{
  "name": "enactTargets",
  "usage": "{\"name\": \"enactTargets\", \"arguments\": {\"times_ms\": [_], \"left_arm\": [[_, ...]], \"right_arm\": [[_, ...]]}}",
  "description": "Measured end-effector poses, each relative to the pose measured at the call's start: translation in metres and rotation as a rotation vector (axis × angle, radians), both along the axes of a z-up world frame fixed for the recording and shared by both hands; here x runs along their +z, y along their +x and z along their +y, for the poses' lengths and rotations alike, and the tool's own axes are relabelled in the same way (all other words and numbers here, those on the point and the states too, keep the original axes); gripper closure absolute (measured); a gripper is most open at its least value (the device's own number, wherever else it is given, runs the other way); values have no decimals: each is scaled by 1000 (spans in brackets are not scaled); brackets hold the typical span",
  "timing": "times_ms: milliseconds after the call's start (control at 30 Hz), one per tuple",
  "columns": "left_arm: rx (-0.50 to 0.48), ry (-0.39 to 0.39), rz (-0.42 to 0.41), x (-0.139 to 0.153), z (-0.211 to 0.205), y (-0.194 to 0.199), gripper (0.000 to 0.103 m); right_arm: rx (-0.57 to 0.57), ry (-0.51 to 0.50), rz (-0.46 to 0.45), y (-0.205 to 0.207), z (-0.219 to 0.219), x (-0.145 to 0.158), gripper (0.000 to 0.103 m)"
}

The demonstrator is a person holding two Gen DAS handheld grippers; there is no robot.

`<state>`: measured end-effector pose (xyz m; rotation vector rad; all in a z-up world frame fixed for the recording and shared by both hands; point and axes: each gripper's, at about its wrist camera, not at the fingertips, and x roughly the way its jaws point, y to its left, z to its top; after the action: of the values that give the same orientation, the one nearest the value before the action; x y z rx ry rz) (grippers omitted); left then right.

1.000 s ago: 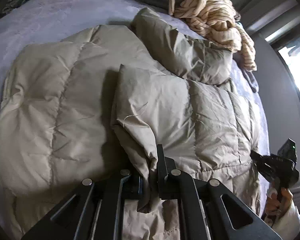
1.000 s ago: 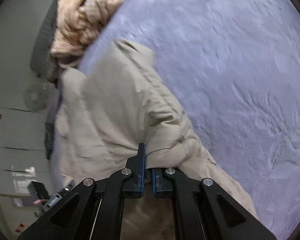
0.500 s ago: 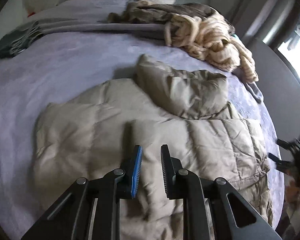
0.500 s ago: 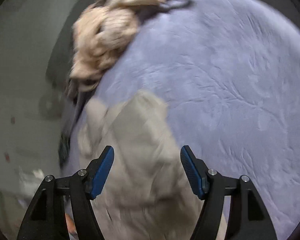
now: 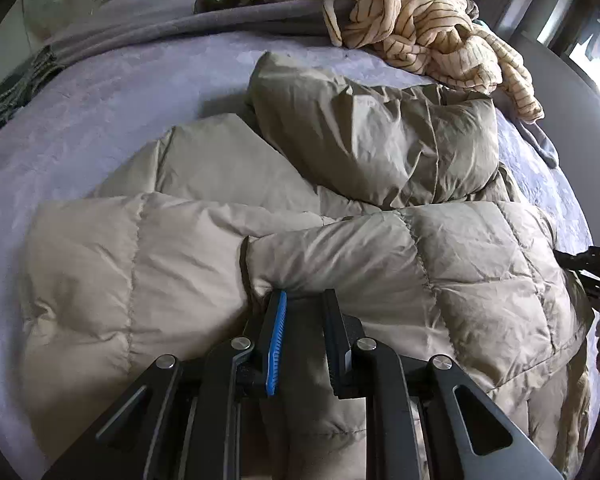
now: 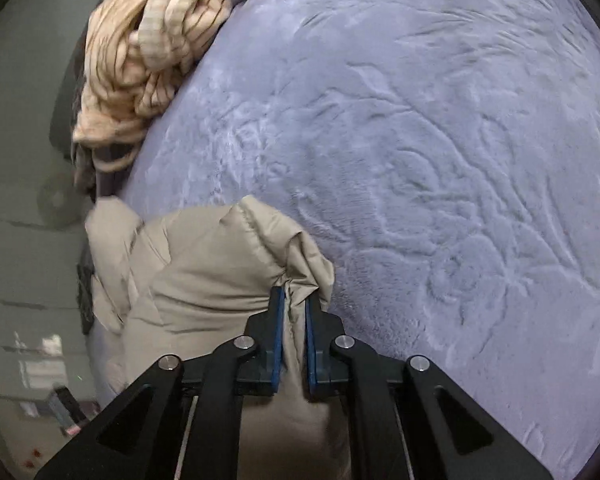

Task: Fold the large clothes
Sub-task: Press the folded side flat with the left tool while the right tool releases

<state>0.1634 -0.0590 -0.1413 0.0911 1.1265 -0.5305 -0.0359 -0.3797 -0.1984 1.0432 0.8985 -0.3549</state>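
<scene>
Lilac bedspread (image 5: 112, 92) under beige puffer jacket (image 5: 180, 248), striped garment (image 5: 428, 40) beyond.

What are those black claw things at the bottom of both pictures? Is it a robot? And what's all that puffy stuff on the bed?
No robot: a person holds one grabber tool in each hand, and each tool has a camera looking along its two fingers. One picture comes from the left gripper, the other from the right gripper. The puffy thing is a big beige padded jacket lying on a bed with a purple cover. They are folding it. The right gripper is closing, with a bunch of jacket fabric between its blue pads. The left one's fingers stand slightly apart at a fold, with jacket between them; whether it pinches is unclear. Farther back lies a crumpled striped cream garment.
</scene>
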Motion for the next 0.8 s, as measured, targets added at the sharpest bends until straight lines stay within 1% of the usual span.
{"name": "enactTargets", "arguments": {"times_ms": [33, 100, 200, 300, 400, 467, 533, 567, 600, 633, 700, 800], "left_arm": [[0, 7, -5, 4, 2, -2, 81], [-2, 17, -25, 16, 8, -8, 81], [3, -8, -29, 32, 23, -21, 81], [3, -18, -23, 41, 34, -36, 81], [-5, -16, -13, 40, 37, -49, 81], [0, 19, 6, 28, 37, -53, 81], [9, 27, 38, 14, 38, -53, 81], [11, 30, 43, 7, 39, -54, 81], [10, 32, 42, 3, 40, -55, 81], [9, 33, 40, 0, 40, -55, 81], [5, 37, 33, -2, 39, -56, 81], [10, 53, 32, 1, 40, -58, 81]], "right_arm": [[-14, 2, -8, -5, 1, 3, 92], [-27, -28, -1, -17, 5, 15, 92], [-29, -111, 6, -38, 17, 38, 92], [3, -159, 13, -55, 36, 57, 92], [61, -208, 24, -69, 61, 65, 92], [93, -232, 35, -73, 72, 62, 92], [121, -239, 74, -69, 81, 51, 92], [128, -237, 92, -68, 82, 45, 92], [134, -233, 110, -66, 82, 37, 94], [137, -229, 128, -64, 82, 28, 97], [144, -226, 137, -62, 80, 18, 98], [160, -246, 147, -61, 82, 18, 98]]}}
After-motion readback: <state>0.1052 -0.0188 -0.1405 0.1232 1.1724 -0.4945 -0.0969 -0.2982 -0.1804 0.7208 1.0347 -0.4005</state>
